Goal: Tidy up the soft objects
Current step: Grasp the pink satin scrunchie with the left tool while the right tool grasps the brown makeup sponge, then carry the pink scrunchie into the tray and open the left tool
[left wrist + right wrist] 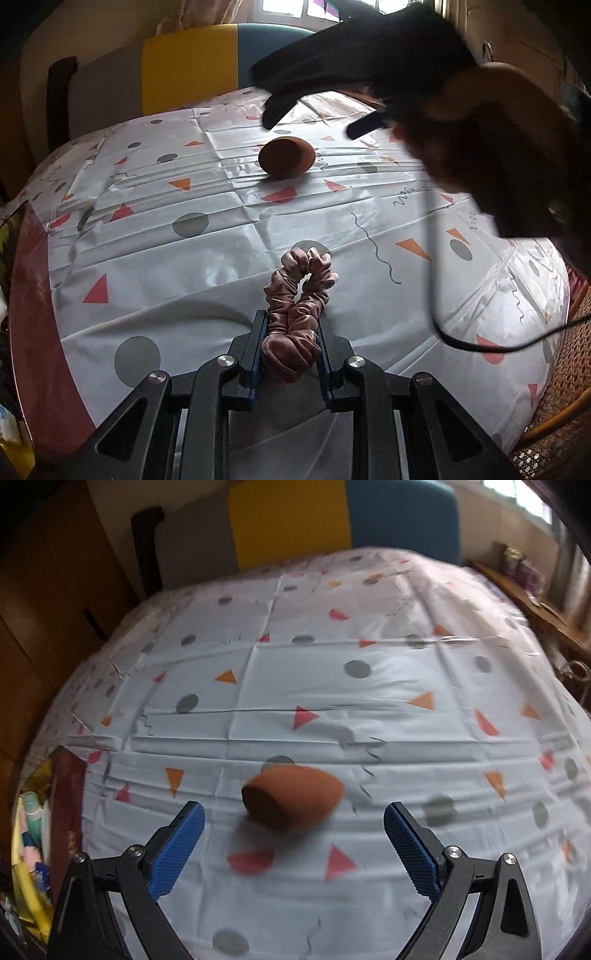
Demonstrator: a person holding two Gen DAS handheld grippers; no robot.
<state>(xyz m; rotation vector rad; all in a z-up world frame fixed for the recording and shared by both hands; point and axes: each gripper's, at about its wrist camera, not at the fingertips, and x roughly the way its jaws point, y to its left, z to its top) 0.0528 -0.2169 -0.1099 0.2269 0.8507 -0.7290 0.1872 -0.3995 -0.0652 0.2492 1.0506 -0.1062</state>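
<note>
My left gripper (291, 325) is shut on a dusty-pink velvet scrunchie (299, 299), whose loop sticks out past the fingertips over the patterned tablecloth (184, 266). A brown egg-shaped sponge (286, 157) lies on its side farther out on the cloth. In the right wrist view the sponge (293, 799) lies just beyond my right gripper (293, 814), which is open wide and empty above the cloth. The right gripper also shows in the left wrist view (314, 118), dark and blurred, above and behind the sponge.
The table (332, 646) is covered by a white cloth with grey dots and orange and red triangles. A yellow and blue chair back (343, 520) stands behind it. A bin of clutter (29, 834) sits at the left edge. A black cable (476, 345) hangs at the right.
</note>
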